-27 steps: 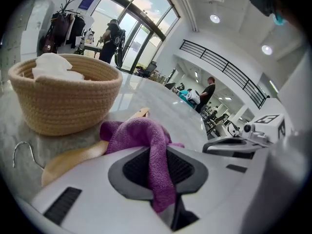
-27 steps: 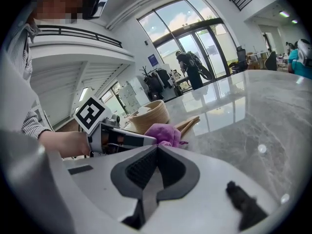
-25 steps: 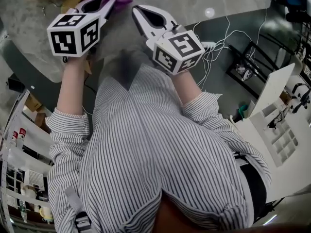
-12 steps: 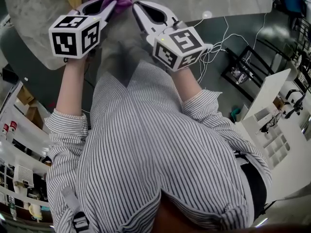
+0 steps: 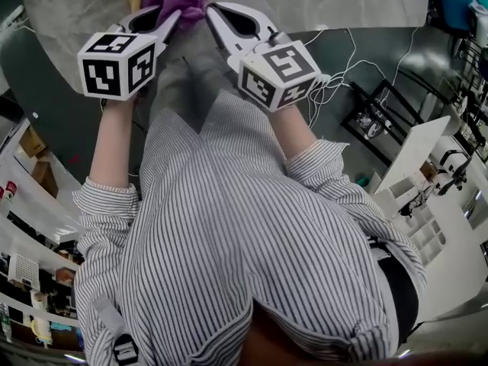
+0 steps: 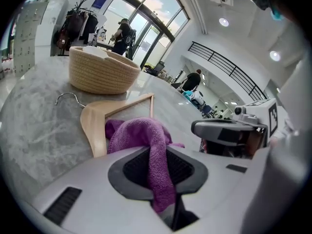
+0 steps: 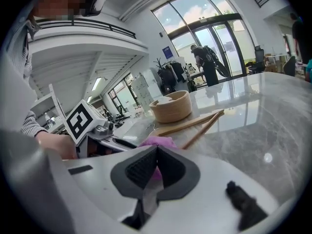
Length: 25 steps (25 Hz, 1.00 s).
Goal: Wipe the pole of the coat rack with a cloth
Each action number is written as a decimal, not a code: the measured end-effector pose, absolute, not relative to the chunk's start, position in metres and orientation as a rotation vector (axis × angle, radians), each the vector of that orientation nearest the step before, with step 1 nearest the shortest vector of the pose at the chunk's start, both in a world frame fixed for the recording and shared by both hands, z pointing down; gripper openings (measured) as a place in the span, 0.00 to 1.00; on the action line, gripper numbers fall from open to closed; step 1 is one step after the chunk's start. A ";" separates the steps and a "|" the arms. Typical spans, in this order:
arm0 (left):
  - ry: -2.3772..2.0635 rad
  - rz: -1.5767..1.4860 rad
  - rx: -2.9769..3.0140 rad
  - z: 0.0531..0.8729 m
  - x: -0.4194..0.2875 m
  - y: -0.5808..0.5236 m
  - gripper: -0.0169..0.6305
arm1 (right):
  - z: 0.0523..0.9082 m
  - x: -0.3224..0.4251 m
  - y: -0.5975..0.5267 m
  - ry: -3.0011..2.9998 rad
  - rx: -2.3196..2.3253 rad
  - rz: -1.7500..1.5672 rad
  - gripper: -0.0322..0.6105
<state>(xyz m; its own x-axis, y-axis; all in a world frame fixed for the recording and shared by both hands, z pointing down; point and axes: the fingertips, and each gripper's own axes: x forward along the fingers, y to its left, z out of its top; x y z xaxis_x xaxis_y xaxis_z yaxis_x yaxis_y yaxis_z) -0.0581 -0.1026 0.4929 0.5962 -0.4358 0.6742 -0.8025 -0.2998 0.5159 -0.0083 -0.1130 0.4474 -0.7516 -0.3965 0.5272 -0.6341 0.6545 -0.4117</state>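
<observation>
Cloth (image 6: 141, 135), purple, pinched in L tongs (image 6: 162, 179) over marble table (image 6: 39, 126); R tongs (image 7: 156, 154) pressed together beside it.

Left tool (image 6: 157, 152) seemingly clamping purple cloth (image 6: 136, 133), hanger (image 6: 92, 123) behind

Woven basket (image 6: 102, 71) sits toward the marble table's (image 6: 29, 126) far edge, and wooden hanger (image 6: 95, 123) lies flat just before it.

Purple cloth (image 6: 142, 136), crumpled, pinched in left jaws
</observation>
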 end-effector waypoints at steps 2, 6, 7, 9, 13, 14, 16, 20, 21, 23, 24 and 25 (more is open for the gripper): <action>-0.991 0.524 1.929 0.493 -0.060 -0.093 0.15 | 0.447 -0.013 -0.108 -2.485 0.785 0.825 0.07; -1.007 0.509 1.909 0.493 -0.070 -0.077 0.15 | 0.449 -0.026 -0.098 -2.484 0.737 0.819 0.07; -1.010 0.506 1.905 0.493 -0.072 -0.074 0.15 | 0.449 -0.029 -0.096 -2.484 0.726 0.816 0.07; -1.013 0.503 1.898 0.494 -0.075 -0.067 0.15 | 0.449 -0.032 -0.093 -2.485 0.711 0.810 0.07; -1.025 0.469 1.872 0.493 -0.078 -0.056 0.15 | 0.448 -0.037 -0.088 -2.486 0.686 0.804 0.07; -1.029 0.454 1.864 0.492 -0.078 -0.053 0.15 | 0.449 -0.038 -0.087 -2.486 0.679 0.802 0.07; -1.034 0.435 1.855 0.492 -0.080 -0.047 0.15 | 0.449 -0.042 -0.084 -2.486 0.666 0.796 0.07; -1.031 0.434 1.845 0.493 -0.084 -0.032 0.15 | 0.447 -0.051 -0.078 -2.492 0.633 0.791 0.07; -1.029 0.432 1.841 0.493 -0.085 -0.029 0.15 | 0.447 -0.052 -0.077 -2.493 0.626 0.791 0.07; -1.028 0.416 1.828 0.493 -0.087 -0.024 0.15 | 0.448 -0.055 -0.078 -2.491 0.618 0.790 0.07; -1.027 0.404 1.820 0.493 -0.088 -0.021 0.15 | 0.448 -0.056 -0.077 -2.491 0.614 0.789 0.07; -1.026 0.395 1.812 0.493 -0.089 -0.018 0.15 | 0.448 -0.057 -0.077 -2.491 0.609 0.788 0.07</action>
